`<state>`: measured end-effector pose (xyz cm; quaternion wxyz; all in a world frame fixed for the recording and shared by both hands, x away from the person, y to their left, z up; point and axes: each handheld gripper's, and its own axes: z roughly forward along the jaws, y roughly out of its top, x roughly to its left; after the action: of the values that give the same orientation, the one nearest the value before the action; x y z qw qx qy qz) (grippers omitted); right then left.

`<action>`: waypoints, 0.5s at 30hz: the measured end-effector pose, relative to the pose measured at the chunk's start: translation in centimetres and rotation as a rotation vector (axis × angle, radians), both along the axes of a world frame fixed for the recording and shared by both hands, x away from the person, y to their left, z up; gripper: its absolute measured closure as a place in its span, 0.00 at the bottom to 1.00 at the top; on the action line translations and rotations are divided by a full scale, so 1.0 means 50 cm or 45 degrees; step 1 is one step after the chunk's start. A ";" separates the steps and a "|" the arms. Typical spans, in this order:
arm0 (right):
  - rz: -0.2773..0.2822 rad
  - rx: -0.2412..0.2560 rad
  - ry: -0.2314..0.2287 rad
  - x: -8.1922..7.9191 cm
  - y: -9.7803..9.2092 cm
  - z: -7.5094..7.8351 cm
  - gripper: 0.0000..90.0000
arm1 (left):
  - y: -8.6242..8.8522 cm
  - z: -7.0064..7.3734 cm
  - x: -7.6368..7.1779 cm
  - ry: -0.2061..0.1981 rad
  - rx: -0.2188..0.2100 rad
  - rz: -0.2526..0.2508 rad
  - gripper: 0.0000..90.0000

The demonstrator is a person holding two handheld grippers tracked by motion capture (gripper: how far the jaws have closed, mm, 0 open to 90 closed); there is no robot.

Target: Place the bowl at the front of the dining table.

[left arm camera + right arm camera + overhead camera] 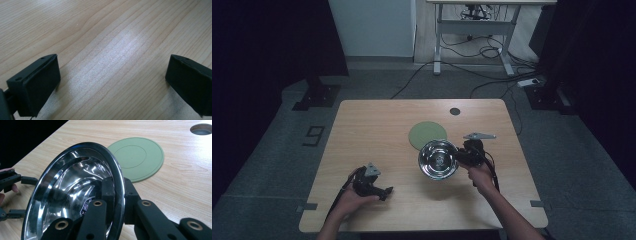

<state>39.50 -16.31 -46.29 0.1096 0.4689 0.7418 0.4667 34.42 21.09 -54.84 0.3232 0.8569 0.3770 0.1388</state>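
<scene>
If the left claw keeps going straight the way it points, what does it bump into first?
Probably the steel bowl that the right claw holds by its rim. The left claw lies open on the table, pointing right across bare wood. The bowl looks lifted and tilted, so the claw might slide beneath it instead.

My left gripper [113,82] low over bare wooden table [107,32], jaws spread wide apart (nothing between them), pale glare on grain.

My left gripper [384,192] rests low near the surface's [377,125] front-left edge, fingers [37,82] spread wide; my right gripper [458,156], toward its centre-right, has fingers [108,188] clamped.
</scene>
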 end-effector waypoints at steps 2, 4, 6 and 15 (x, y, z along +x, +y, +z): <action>-0.002 -0.003 0.004 0.004 0.002 0.001 0.93 | 0.000 0.000 0.000 0.000 0.000 0.000 0.00; -0.005 0.002 0.004 0.009 0.004 0.001 0.93 | 0.000 0.000 0.000 0.000 0.000 0.000 0.00; -0.007 0.000 0.004 0.014 0.007 0.002 0.93 | 0.000 0.000 0.000 0.000 0.000 0.000 0.00; -0.008 -0.004 0.015 0.035 0.022 0.002 0.93 | 0.000 0.000 0.000 0.000 -0.002 0.002 0.00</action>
<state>41.26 -15.23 -46.17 0.1074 0.4737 0.7418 0.4623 34.41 21.08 -54.85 0.3237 0.8564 0.3776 0.1389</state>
